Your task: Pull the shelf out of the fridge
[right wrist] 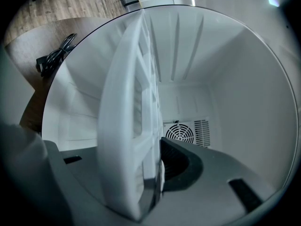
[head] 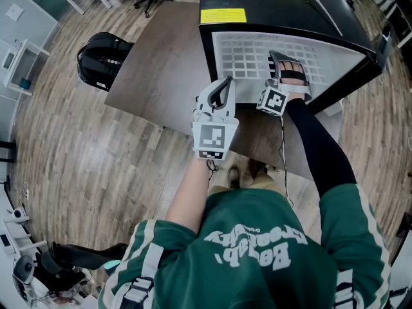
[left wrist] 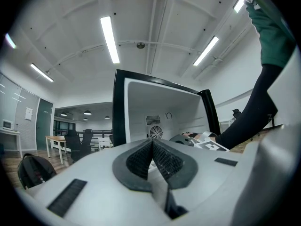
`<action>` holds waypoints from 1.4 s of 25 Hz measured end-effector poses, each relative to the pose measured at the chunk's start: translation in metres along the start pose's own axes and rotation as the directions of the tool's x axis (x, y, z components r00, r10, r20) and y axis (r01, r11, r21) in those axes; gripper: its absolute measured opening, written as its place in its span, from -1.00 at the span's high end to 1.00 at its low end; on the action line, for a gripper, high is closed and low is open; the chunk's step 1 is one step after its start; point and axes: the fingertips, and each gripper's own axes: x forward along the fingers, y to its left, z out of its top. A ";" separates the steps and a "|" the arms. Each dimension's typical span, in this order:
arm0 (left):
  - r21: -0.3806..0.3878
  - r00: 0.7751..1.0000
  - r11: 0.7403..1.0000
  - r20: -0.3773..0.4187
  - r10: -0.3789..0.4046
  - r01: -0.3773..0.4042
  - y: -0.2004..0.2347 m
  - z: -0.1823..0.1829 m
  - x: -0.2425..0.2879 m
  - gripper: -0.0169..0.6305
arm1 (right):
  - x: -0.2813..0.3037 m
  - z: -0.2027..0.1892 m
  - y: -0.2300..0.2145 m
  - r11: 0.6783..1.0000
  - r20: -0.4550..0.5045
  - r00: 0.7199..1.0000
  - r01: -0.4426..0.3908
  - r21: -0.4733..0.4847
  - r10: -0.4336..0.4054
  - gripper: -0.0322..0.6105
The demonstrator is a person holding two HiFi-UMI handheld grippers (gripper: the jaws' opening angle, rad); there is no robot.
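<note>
Right gripper clamps the front rim, a sensible hold, of a white lattice shelf seated inside the fridge, seemingly light, stiff, brittle plastic; left gripper hangs closed, empty.

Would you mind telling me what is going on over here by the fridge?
A person in a green top stands at a small black fridge on a table, with a hand-held gripper in each hand. The right hand-held gripper reaches into the open fridge, its jaws clamped on the edge of the white shelf, which sits inside the compartment and is not yet pulled out. The left hand-held gripper is held just outside the opening, jaws together and empty.
</note>
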 end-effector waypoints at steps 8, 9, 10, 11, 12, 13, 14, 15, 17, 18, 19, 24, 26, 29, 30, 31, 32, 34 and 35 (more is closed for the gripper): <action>-0.007 1.000 1.000 -0.001 -0.001 0.001 -0.004 0.001 0.002 0.90 | -0.006 0.002 -0.001 1.000 0.006 1.000 -0.011 0.009 0.011 0.46; -0.007 1.000 1.000 0.000 0.000 0.000 -0.005 0.002 0.002 0.90 | -0.007 0.003 -0.001 1.000 0.007 1.000 -0.012 0.010 0.012 0.46; -0.007 1.000 1.000 0.000 0.002 -0.002 -0.005 0.002 0.002 0.90 | -0.008 0.004 -0.001 1.000 0.012 1.000 -0.015 0.017 0.014 0.46; -0.006 1.000 1.000 0.000 0.003 -0.003 -0.006 0.003 0.002 0.90 | -0.010 0.005 -0.001 1.000 0.018 1.000 -0.018 0.024 0.017 0.46; -0.005 1.000 1.000 0.000 0.004 -0.004 -0.008 0.003 0.002 0.90 | -0.011 0.006 -0.001 0.999 0.021 1.000 -0.019 0.027 0.019 0.45; -0.003 1.000 1.000 0.000 0.005 -0.005 -0.009 0.003 0.002 0.90 | -0.012 0.006 -0.001 0.999 0.021 1.000 -0.019 0.027 0.019 0.46; -0.002 1.000 1.000 0.000 0.006 -0.006 -0.010 0.004 0.002 0.90 | -0.013 0.006 -0.001 0.999 0.021 1.000 -0.018 0.027 0.018 0.45; -0.001 1.000 1.000 -0.001 0.008 -0.008 -0.012 0.004 0.002 0.90 | -0.013 0.006 -0.001 0.999 0.021 1.000 -0.017 0.027 0.017 0.45; 0.002 1.000 1.000 -0.005 0.014 -0.014 -0.014 0.004 0.001 0.90 | -0.014 0.006 -0.001 0.999 0.023 1.000 -0.017 0.030 0.016 0.45; 0.002 1.000 1.000 -0.008 0.018 -0.018 -0.015 0.004 0.000 0.90 | -0.015 0.006 0.000 0.999 0.022 1.000 -0.018 0.029 0.017 0.45; 0.001 1.000 1.000 -0.010 0.020 -0.020 -0.017 0.005 -0.002 0.90 | -0.016 0.007 0.001 0.999 0.022 1.000 -0.020 0.028 0.019 0.45; -0.013 0.999 0.999 -0.019 0.040 -0.040 -0.023 0.006 -0.011 0.90 | -0.019 0.007 0.000 0.999 0.022 0.999 -0.023 0.028 0.023 0.45; -0.012 0.999 0.999 -0.023 0.049 -0.050 -0.024 0.002 -0.016 0.90 | -0.021 0.008 0.003 0.999 0.026 1.000 -0.018 0.032 0.017 0.45; -0.005 0.998 0.998 -0.024 0.063 -0.063 -0.025 0.003 -0.026 0.90 | -0.027 0.009 0.007 0.999 0.028 0.999 -0.023 0.033 0.022 0.45; -0.002 0.998 0.998 -0.023 0.066 -0.066 -0.025 0.004 -0.029 0.90 | -0.029 0.009 0.007 0.999 0.028 0.999 -0.024 0.034 0.023 0.45; 0.000 0.997 0.998 -0.023 0.069 -0.069 -0.026 0.006 -0.032 0.90 | -0.031 0.010 0.006 0.999 0.031 0.999 -0.024 0.036 0.023 0.45; 0.002 0.997 0.997 -0.023 0.071 -0.071 -0.026 0.008 -0.034 0.90 | -0.032 0.011 0.005 0.999 0.033 0.999 -0.024 0.039 0.023 0.45; 0.003 0.997 0.997 -0.025 0.072 -0.072 -0.028 0.011 -0.036 0.90 | -0.034 0.011 0.004 0.999 0.035 0.999 -0.025 0.039 0.024 0.45; 0.004 0.997 0.997 -0.026 0.072 -0.072 -0.029 0.012 -0.036 0.90 | -0.034 0.010 0.004 0.999 0.034 0.999 -0.025 0.037 0.024 0.45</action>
